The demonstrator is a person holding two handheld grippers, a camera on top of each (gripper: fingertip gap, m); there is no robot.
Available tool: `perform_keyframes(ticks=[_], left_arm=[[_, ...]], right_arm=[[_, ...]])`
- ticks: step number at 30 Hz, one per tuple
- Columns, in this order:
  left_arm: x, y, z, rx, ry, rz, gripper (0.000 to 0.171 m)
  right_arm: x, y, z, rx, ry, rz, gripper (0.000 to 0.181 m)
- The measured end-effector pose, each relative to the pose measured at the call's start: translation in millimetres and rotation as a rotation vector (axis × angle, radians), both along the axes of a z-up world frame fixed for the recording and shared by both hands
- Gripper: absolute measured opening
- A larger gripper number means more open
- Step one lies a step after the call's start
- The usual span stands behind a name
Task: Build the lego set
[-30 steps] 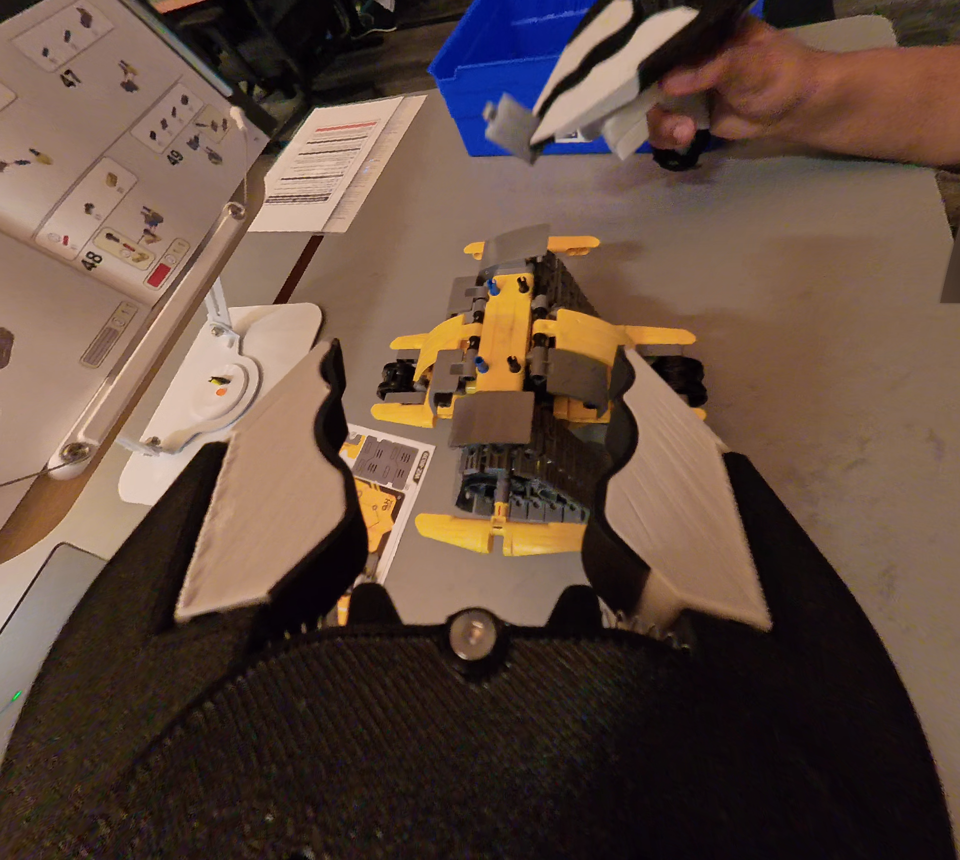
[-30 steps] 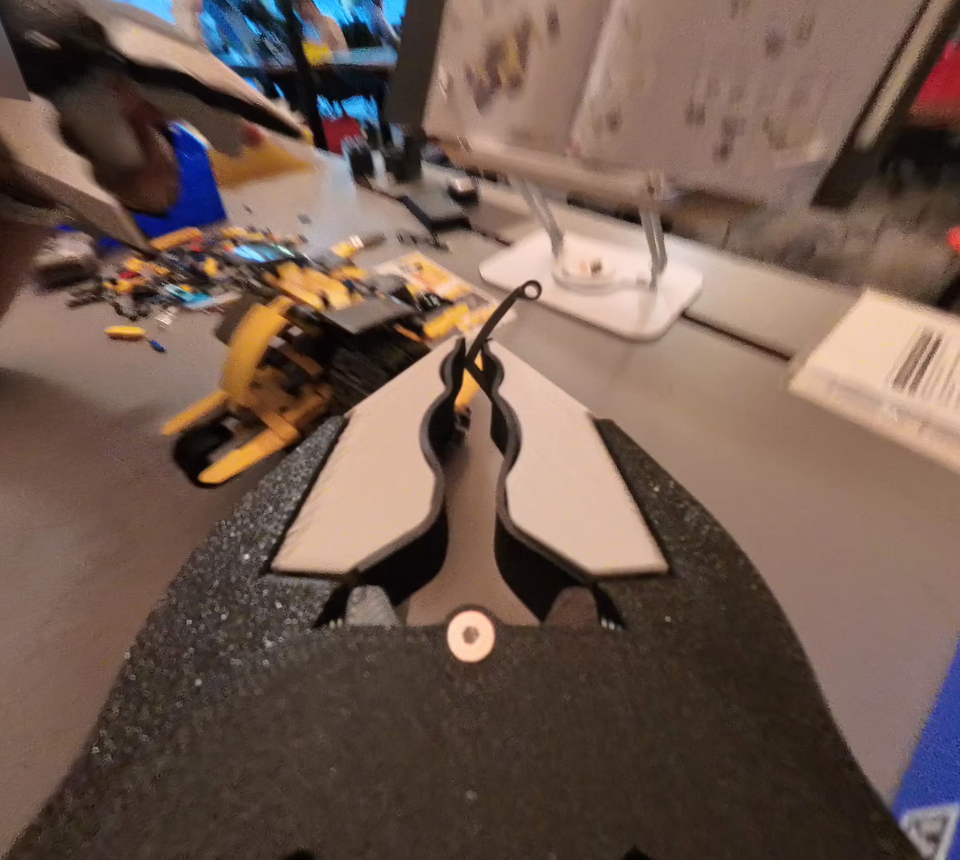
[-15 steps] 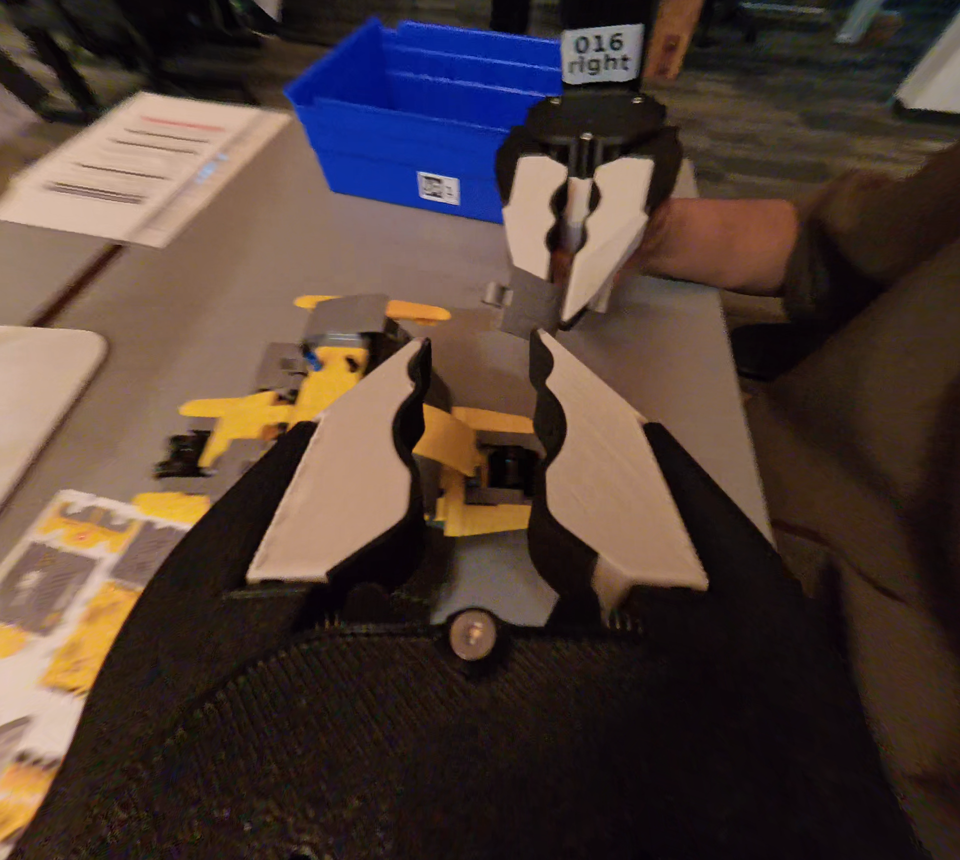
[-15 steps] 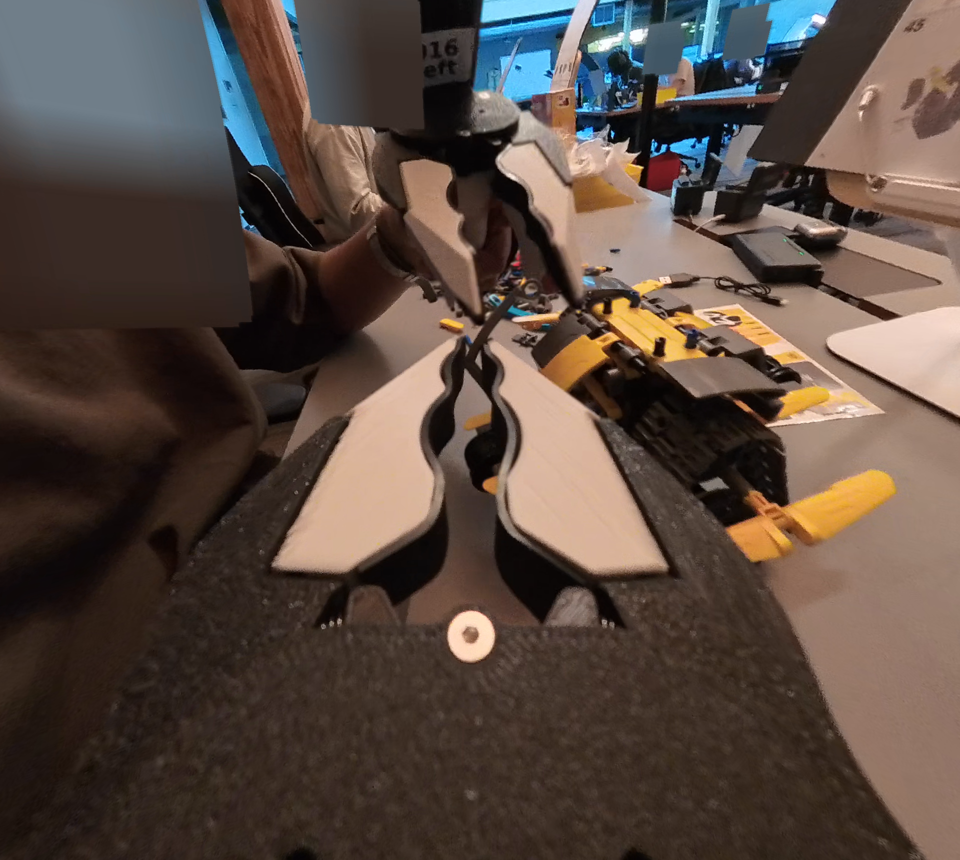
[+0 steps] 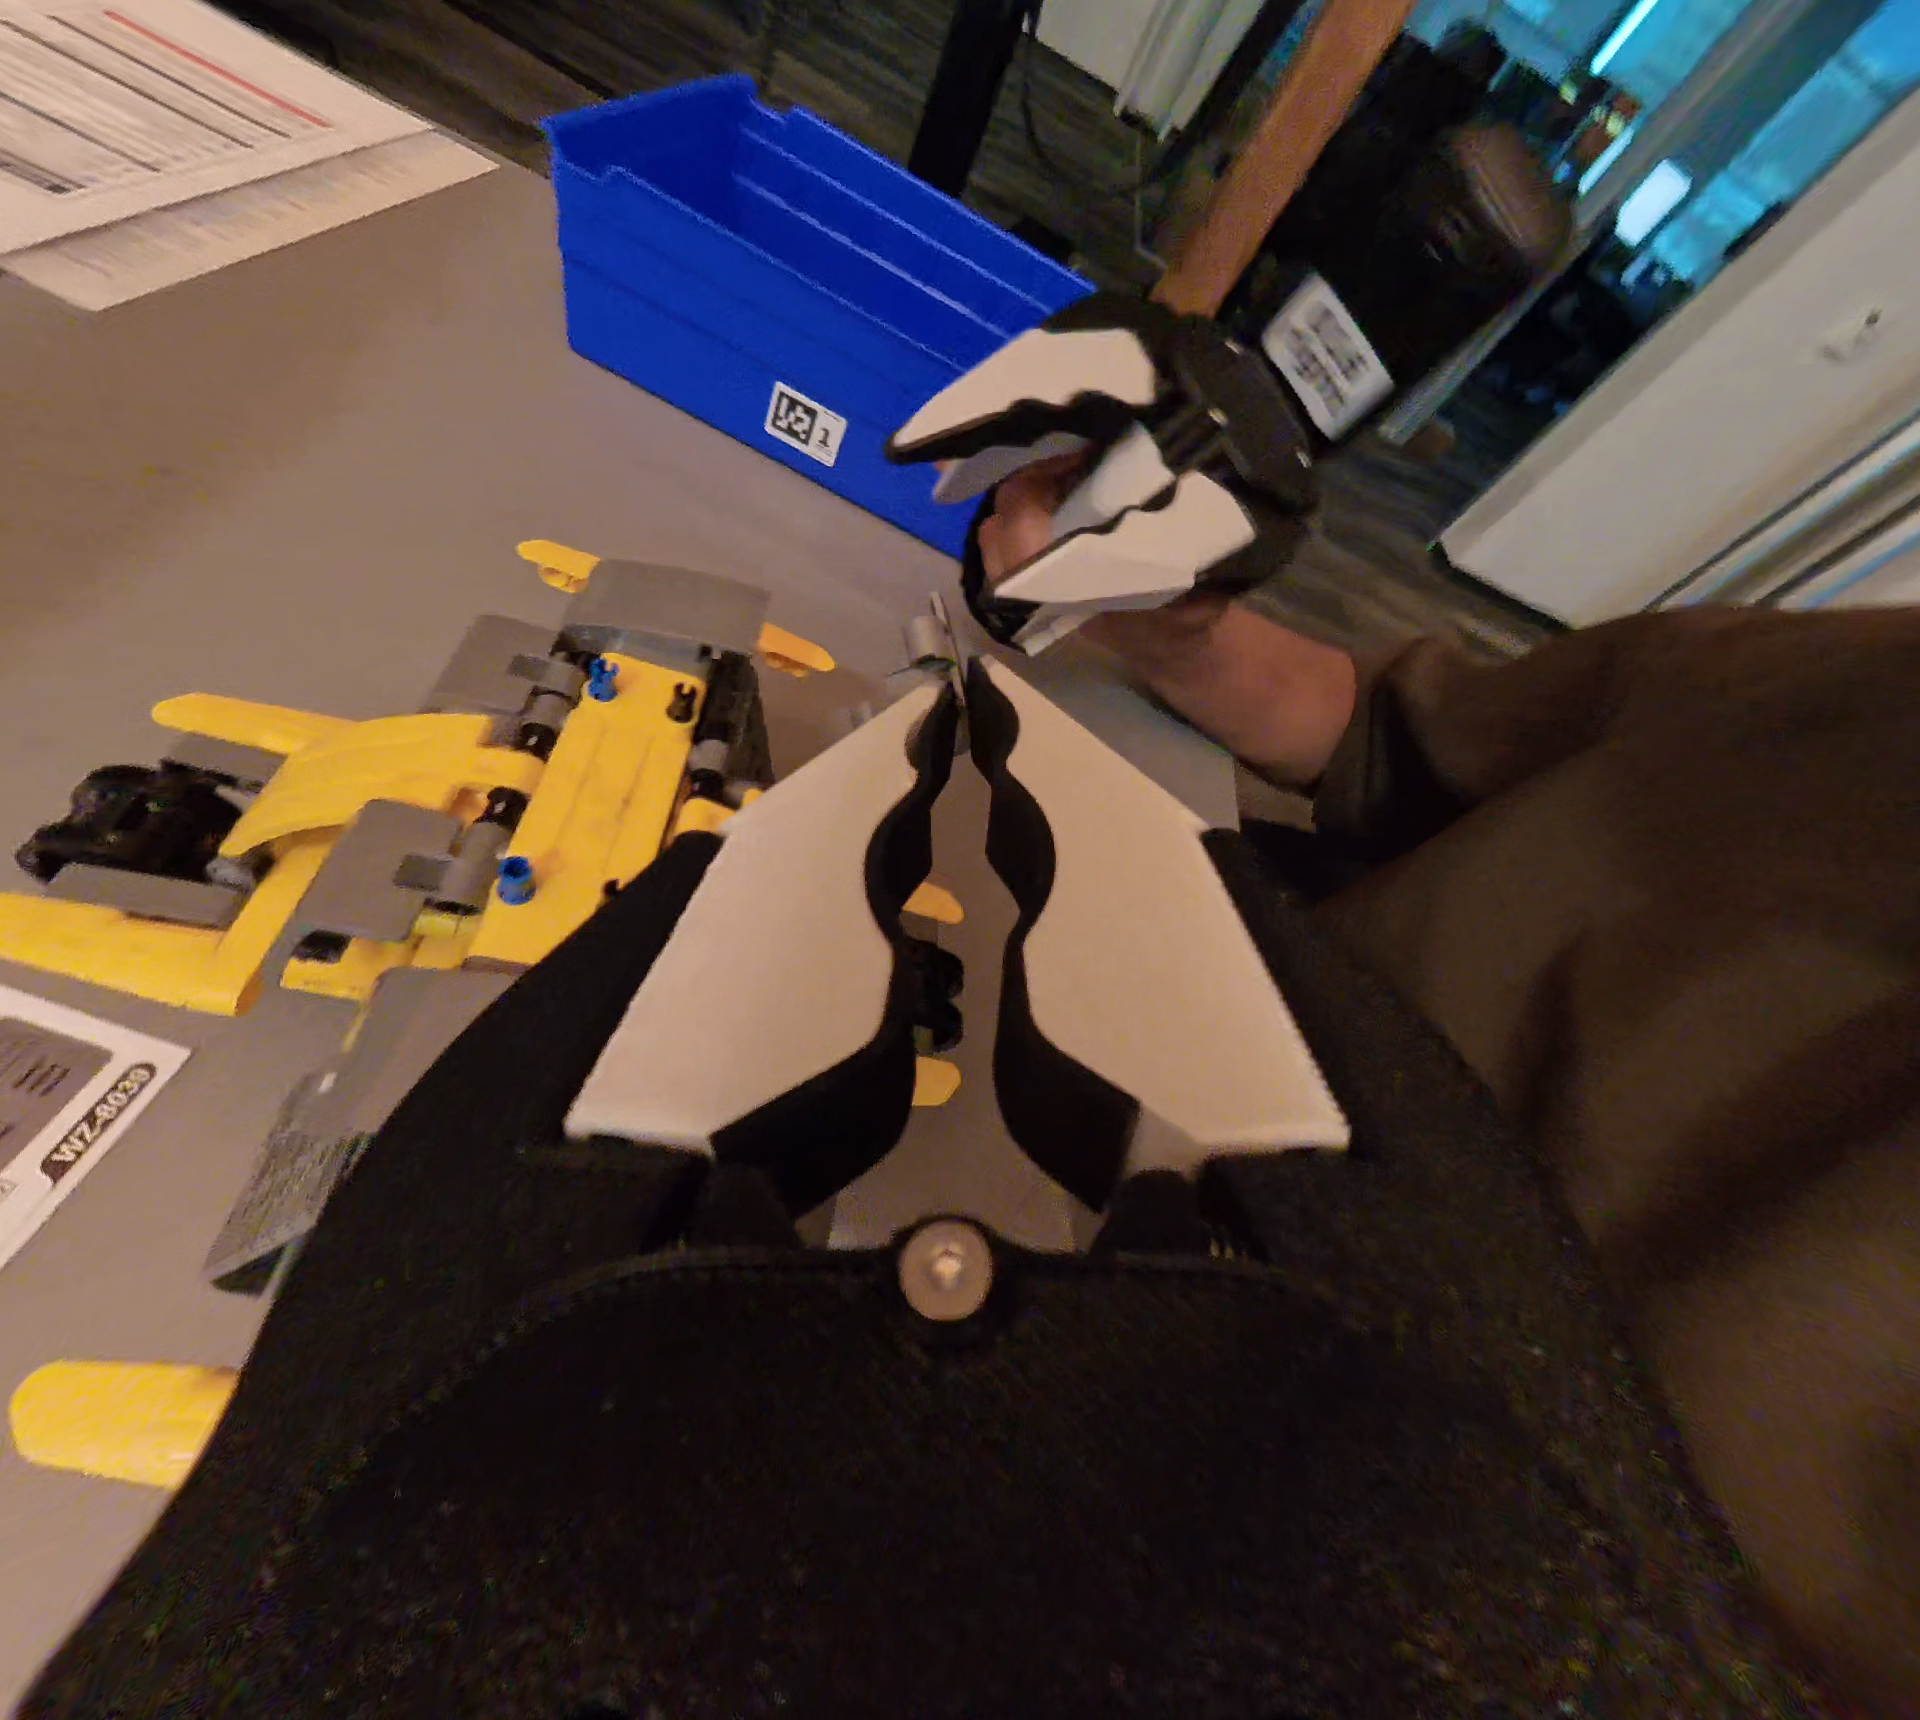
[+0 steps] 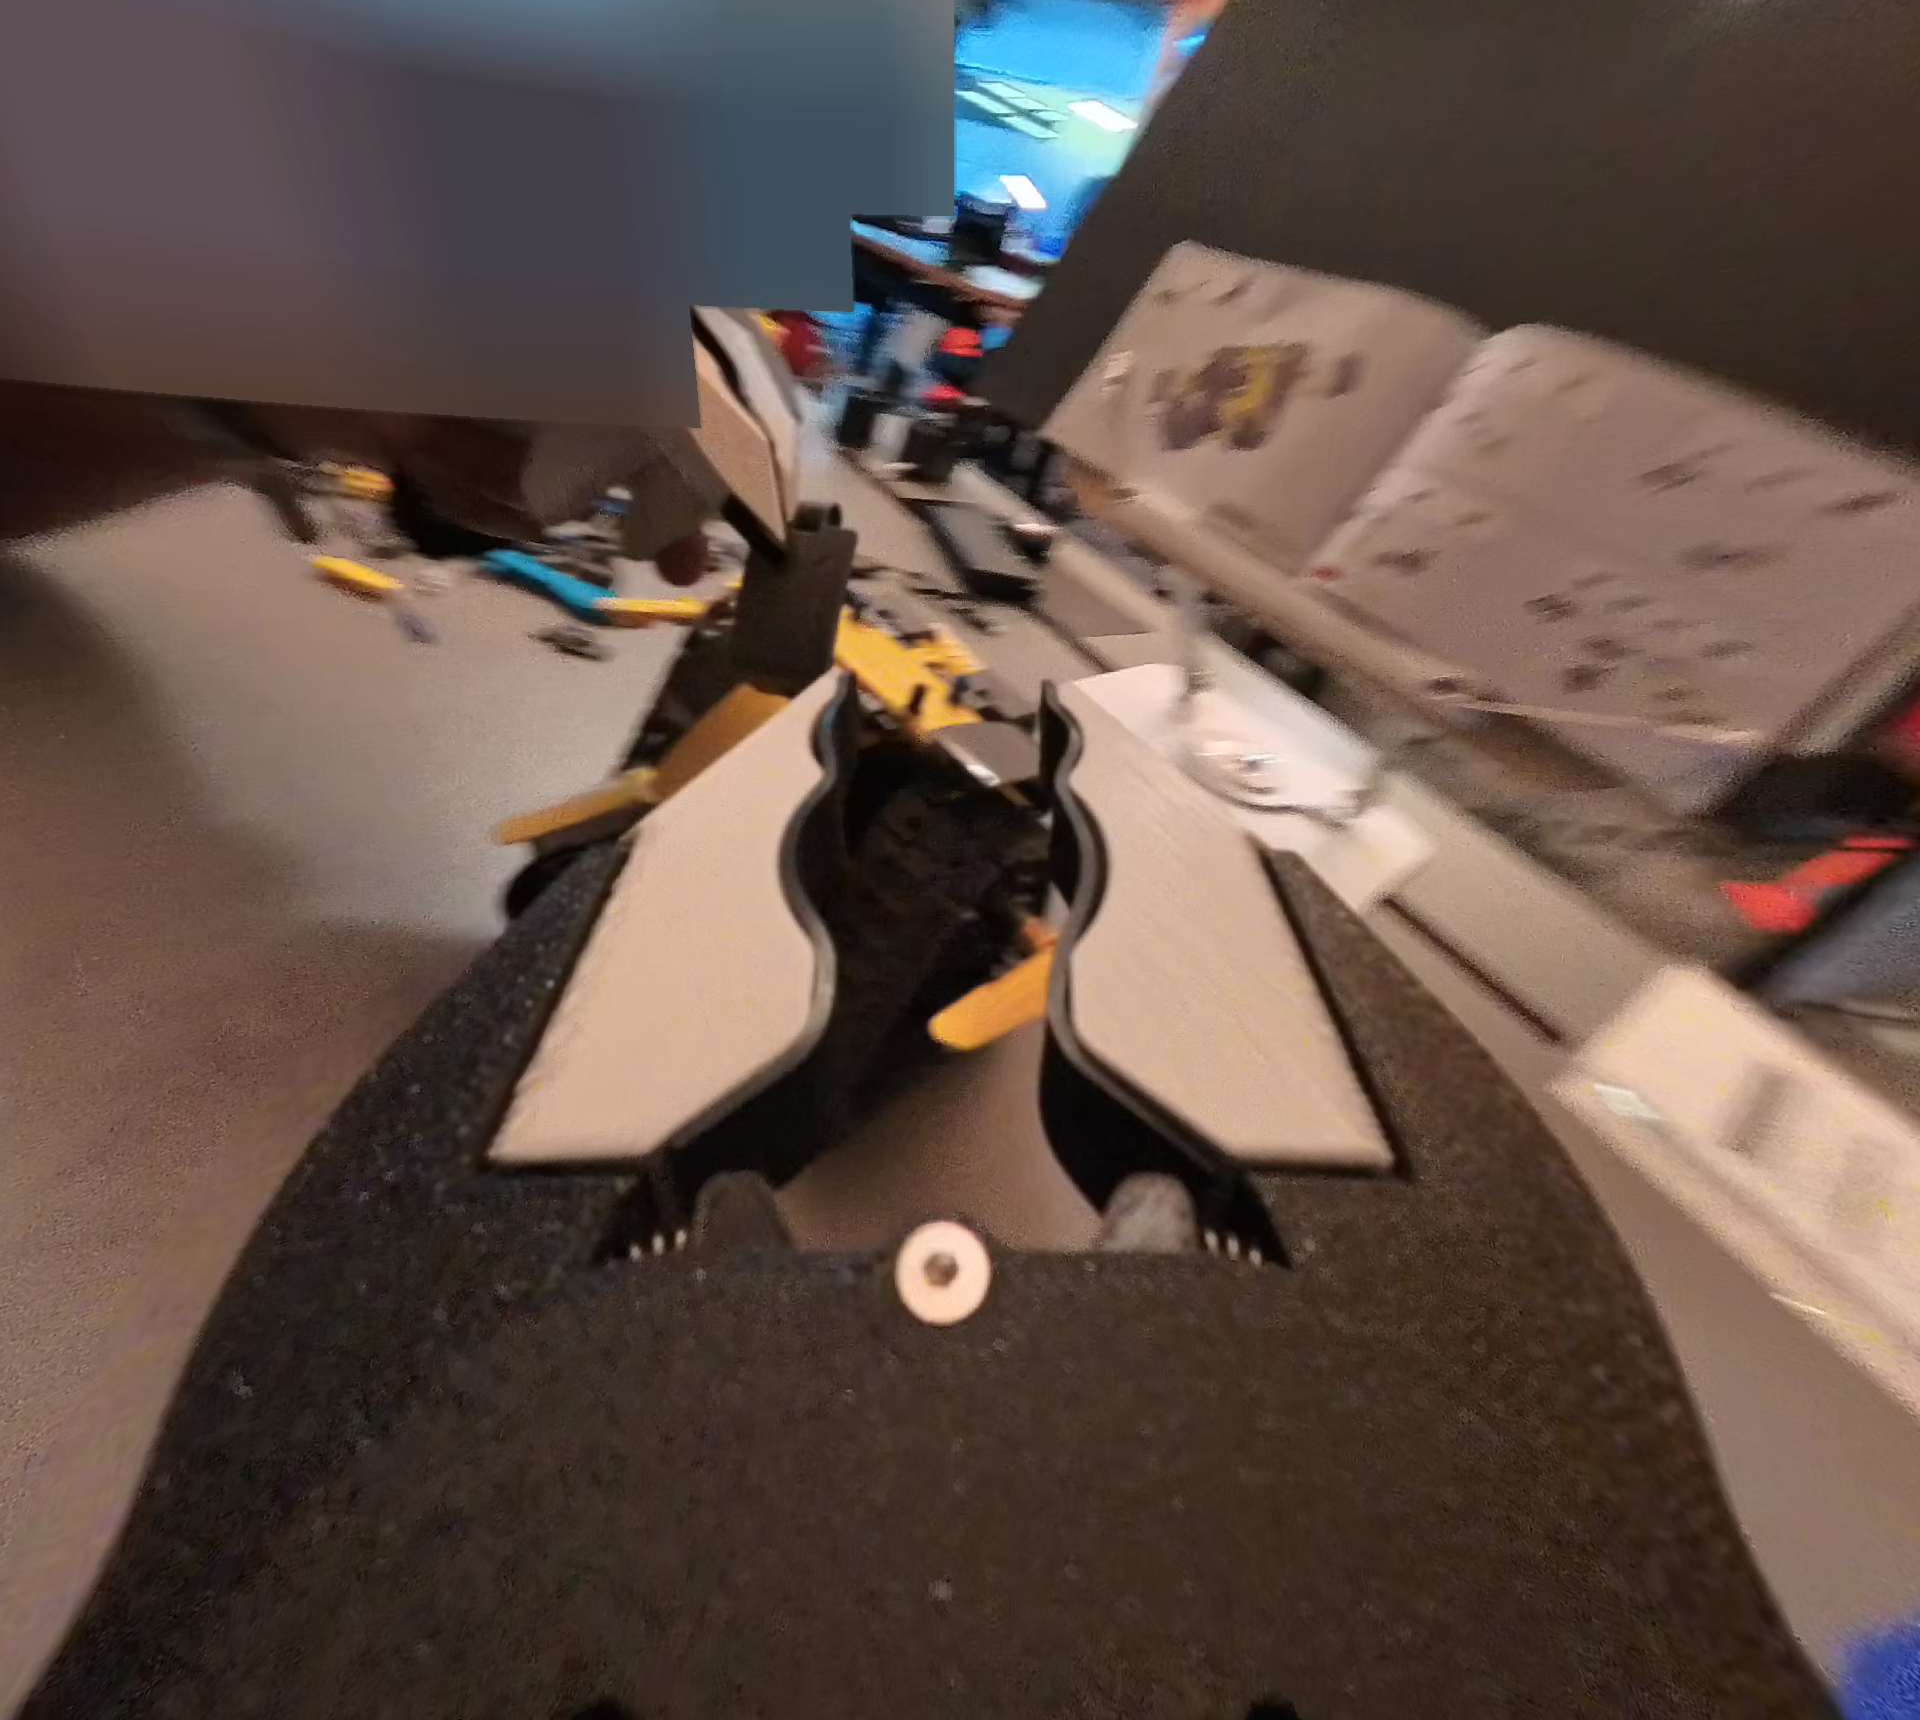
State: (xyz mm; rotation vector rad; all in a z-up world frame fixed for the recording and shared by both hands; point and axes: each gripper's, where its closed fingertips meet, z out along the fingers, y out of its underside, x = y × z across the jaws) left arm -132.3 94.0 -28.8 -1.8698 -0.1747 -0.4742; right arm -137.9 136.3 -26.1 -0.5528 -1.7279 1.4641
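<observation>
My left gripper (image 5: 951,678) is shut on a small grey panel piece (image 5: 928,640) at its tips and holds it above the table. One of its fingers (image 6: 753,444) shows in the right wrist view with the dark grey piece (image 6: 795,600) below it. My right gripper (image 6: 945,699) is open and empty. It also shows in the left wrist view (image 5: 956,522), just behind the piece, with a hand on it. A yellow and grey brick vehicle model (image 5: 582,777) lies on the grey table (image 5: 260,475) below both grippers, and it also shows in the right wrist view (image 6: 904,662).
A blue bin (image 5: 748,257) stands at the table's far edge. Printed papers (image 5: 156,112) lie far left. A sticker sheet (image 5: 62,1099) and a loose yellow piece (image 5: 114,1421) lie near left. An open instruction booklet (image 6: 1558,527) on a white stand (image 6: 1247,756) and loose bricks (image 6: 540,579) are nearby.
The right gripper brought the grey piece to the left gripper. The left gripper closed on it. The right gripper opened and let it go.
</observation>
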Motion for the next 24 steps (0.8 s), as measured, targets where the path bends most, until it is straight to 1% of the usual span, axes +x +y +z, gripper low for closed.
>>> perform_keyframes(ticks=[1,2,4,6,9,11,16,18,19,20,21,22,24], left_arm=[[-4,0,0,-0.001,-0.023,0.016,0.000],[-8,-1,-1,-0.008,-0.040,0.037,0.000],[-12,-1,-1,-0.019,-0.066,0.053,0.000],[-10,-1,2,-0.019,-0.093,0.039,0.000],[-5,-1,5,-0.009,-0.125,0.013,0.000],[-1,-2,6,-0.007,-0.144,-0.006,0.000],[3,-6,6,-0.008,-0.197,-0.050,0.000],[4,-6,2,-0.018,-0.174,-0.061,0.000],[2,-6,0,-0.025,-0.128,-0.058,0.001],[-2,-5,-1,-0.030,-0.058,-0.035,0.010],[-8,-4,0,-0.026,0.019,0.001,0.034],[-13,-5,2,-0.021,0.096,0.029,0.048],[-23,-8,9,-0.008,0.268,0.080,0.059]], right_arm=[[-1,1,4,0.042,0.057,-0.077,0.032],[0,-2,8,0.080,0.100,-0.125,0.032],[0,-15,8,0.159,0.139,-0.176,0.035],[-2,-25,4,0.214,0.143,-0.216,0.038],[-1,-37,1,0.228,0.127,-0.207,0.037],[2,-43,-1,0.202,0.097,-0.172,0.024],[6,-47,0,0.162,0.077,-0.153,0.023],[6,-46,-3,0.158,0.060,-0.165,0.022],[6,-46,-5,0.151,0.049,-0.177,0.022],[4,-42,-8,0.140,0.036,-0.200,0.022],[3,-37,-10,0.125,0.019,-0.228,0.022],[1,-32,-13,0.099,-0.005,-0.253,0.022],[-1,-25,-21,0.005,-0.094,-0.265,0.022]])
